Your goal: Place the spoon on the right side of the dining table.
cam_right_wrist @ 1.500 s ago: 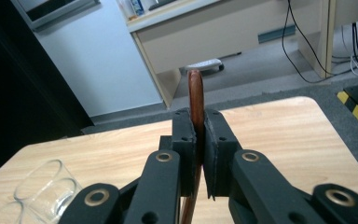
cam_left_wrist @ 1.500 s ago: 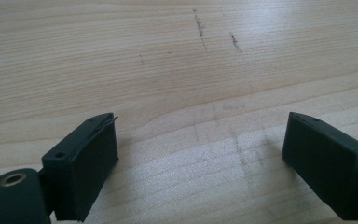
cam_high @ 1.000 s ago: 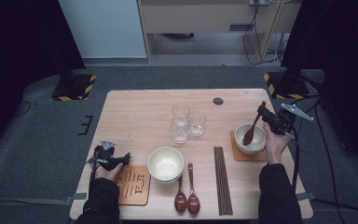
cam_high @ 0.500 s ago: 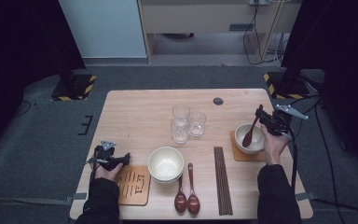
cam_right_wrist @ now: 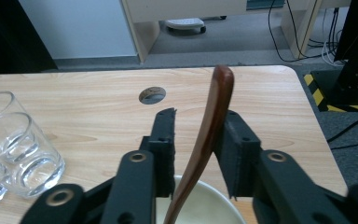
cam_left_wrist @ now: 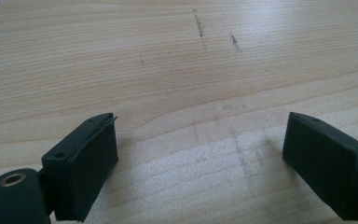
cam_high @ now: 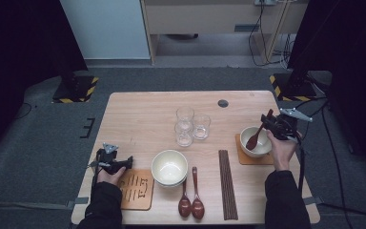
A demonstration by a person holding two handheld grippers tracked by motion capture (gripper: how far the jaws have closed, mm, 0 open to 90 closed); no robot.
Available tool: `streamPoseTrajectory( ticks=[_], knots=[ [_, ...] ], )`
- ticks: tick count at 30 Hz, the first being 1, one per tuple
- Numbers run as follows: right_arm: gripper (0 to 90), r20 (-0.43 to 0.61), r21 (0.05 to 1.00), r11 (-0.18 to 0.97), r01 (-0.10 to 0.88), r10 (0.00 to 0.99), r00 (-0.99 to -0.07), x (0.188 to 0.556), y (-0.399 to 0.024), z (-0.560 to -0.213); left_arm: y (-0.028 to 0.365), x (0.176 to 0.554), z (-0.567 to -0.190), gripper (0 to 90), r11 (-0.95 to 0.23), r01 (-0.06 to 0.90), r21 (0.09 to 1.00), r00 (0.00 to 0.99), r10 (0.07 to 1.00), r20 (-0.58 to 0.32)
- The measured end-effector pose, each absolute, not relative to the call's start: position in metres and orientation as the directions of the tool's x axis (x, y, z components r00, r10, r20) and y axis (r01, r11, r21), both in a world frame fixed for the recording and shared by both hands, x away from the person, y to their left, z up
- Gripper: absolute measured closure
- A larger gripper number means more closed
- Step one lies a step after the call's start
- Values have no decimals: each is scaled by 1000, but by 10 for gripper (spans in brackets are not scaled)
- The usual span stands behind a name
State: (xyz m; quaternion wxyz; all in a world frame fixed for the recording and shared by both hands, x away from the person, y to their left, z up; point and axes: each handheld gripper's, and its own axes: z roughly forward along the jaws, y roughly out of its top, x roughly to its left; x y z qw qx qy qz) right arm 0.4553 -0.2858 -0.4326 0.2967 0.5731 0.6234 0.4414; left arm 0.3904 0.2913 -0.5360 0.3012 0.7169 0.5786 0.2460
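The right tool [cam_right_wrist: 193,140] has just been opening; the wooden spoon [cam_right_wrist: 209,135] stands between its jaws, seemingly no longer pinched, bowl end down in the small bowl [cam_high: 256,141] on its coaster [cam_high: 242,159] at the right. That placement looks done. The left tool [cam_left_wrist: 200,154] rests released on the tabletop [cam_high: 147,119]. Two spoons [cam_high: 190,202] lie near the big empty bowl [cam_high: 169,167].

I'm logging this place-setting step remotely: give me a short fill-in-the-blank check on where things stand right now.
1. The wooden spoon leans with its head inside the small ____ on the right coaster.
2. The right gripper has just been opening; the spoon's handle stands ____ its jaws.
3. The left gripper is open, with bare ____ under it.
4. Near the front edge lie ____ more spoons.

Missing: bowl; between; table; two
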Motion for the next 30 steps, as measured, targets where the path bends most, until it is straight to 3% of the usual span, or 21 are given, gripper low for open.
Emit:
streamPoseTrajectory(
  ticks=[10, 30],
  knots=[
    [535, 73, 885, 13, 466, 983, -166, 454, -280, -436, 291, 390, -536, 87, -149, 682, 716, 208, 978, 5],
    [360, 78, 853, 4, 521, 988, -135, 452, -298, -452, 291, 390, -536, 83, -148, 683, 715, 206, 978, 6]
  ],
)
